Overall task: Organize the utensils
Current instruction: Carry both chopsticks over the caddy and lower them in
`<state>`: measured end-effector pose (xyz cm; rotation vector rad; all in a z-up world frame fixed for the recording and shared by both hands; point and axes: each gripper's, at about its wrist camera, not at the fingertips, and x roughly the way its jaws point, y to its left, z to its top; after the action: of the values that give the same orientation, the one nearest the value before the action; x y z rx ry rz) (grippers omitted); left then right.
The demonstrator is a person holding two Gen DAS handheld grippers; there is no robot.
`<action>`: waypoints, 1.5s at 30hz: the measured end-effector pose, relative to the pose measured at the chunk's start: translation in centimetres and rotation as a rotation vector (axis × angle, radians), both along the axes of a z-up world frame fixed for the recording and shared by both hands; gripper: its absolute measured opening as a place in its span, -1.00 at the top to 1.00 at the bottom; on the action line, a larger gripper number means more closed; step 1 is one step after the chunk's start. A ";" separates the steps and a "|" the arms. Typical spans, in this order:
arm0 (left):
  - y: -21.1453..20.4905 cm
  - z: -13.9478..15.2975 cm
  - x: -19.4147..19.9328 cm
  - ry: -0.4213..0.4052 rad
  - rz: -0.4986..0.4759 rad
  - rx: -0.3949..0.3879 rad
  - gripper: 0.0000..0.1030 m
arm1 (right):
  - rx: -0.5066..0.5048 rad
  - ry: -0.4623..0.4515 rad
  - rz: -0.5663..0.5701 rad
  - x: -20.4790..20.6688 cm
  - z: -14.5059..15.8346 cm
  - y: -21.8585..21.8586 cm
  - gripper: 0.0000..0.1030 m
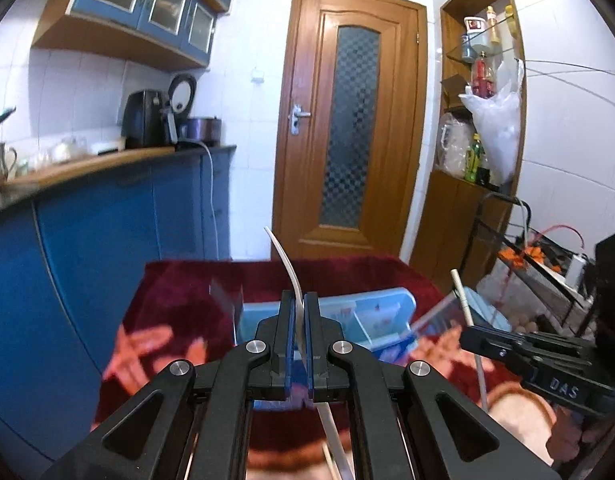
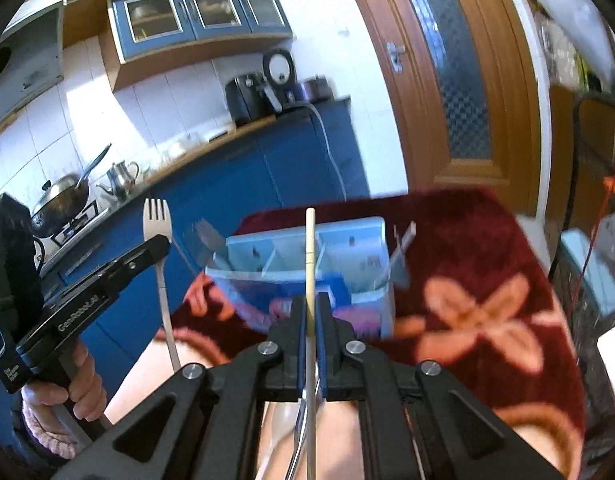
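I see a bench (image 2: 487, 248) draped in plush dark-red cloth with peach flowers, in a kitchen of blue cabinets (image 1: 107, 232), white tile and a wooden door (image 1: 355, 120) with patterned glass. A pale-blue plastic organizer (image 2: 347, 240) with divided compartments sits on the cloth. My left hand-held gripper (image 1: 299, 312) is clamped on a thin metal fork (image 2: 157, 220), tines up, held above the bench. My right hand-held gripper (image 2: 311, 308) pinches a slim pale chopstick (image 2: 310, 248), upright just before the organizer.
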<state>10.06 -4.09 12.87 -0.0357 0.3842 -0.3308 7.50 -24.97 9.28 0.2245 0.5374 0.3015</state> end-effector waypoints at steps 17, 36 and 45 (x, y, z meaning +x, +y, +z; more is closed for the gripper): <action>-0.4 1.9 7.1 -0.135 0.116 0.004 0.92 | -0.016 -0.202 -0.132 6.5 3.1 -0.2 0.88; -1.2 -1.4 8.7 -0.198 0.181 0.063 0.92 | -0.128 -0.323 -0.281 9.8 1.0 1.6 0.88; -1.8 -2.3 8.8 -0.178 0.167 0.073 0.92 | -0.137 -0.325 -0.276 10.6 0.4 1.6 0.87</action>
<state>18.87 -5.90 10.61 0.0329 0.2148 -0.1528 18.06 -23.33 9.66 0.1107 0.2001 0.0297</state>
